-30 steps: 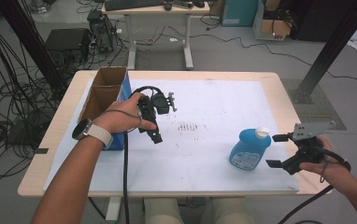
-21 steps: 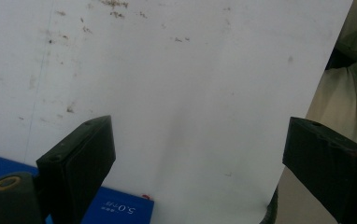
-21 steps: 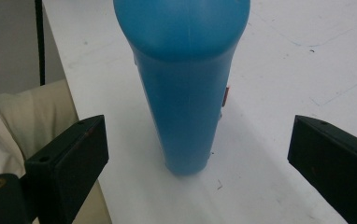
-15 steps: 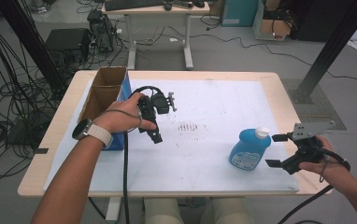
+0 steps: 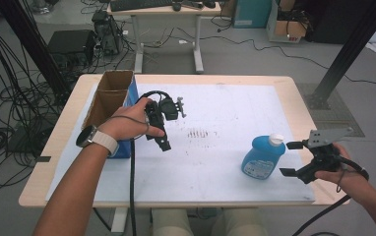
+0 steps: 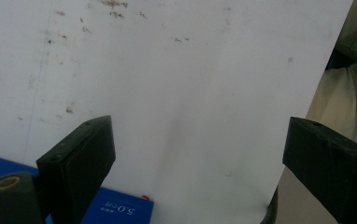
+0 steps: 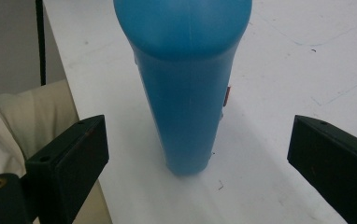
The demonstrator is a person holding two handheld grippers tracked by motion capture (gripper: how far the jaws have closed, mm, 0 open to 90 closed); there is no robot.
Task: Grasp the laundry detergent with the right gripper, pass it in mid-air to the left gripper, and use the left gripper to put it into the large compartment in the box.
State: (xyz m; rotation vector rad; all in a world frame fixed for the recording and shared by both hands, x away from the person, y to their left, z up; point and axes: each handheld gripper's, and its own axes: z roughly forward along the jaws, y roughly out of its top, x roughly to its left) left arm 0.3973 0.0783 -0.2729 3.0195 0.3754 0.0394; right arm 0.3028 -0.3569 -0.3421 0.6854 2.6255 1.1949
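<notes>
Standing upright near the right front part of the table (image 5: 186, 79), the blue bottle (image 5: 262, 156) with its white cap (image 5: 276, 140) rests on the white mat (image 5: 230, 110) that covers most of the tabletop. The right gripper (image 5: 291, 158) sits just beside it, jaws spread wide and empty, with the bottle in line between them but not yet touched; in the right gripper view the bottle (image 7: 186, 84) rises straight ahead with bare mat on both sides. The left gripper (image 5: 162, 129) hangs well apart, over the left part of the mat, jaws wide too and holding nothing. Close by its hand stands an open cardboard box (image 5: 108, 98) with a blue side. A patch of dark scuff marks (image 5: 199, 132) lies on the mat between the two grippers. Nothing blocks the way to the bottle.
</notes>
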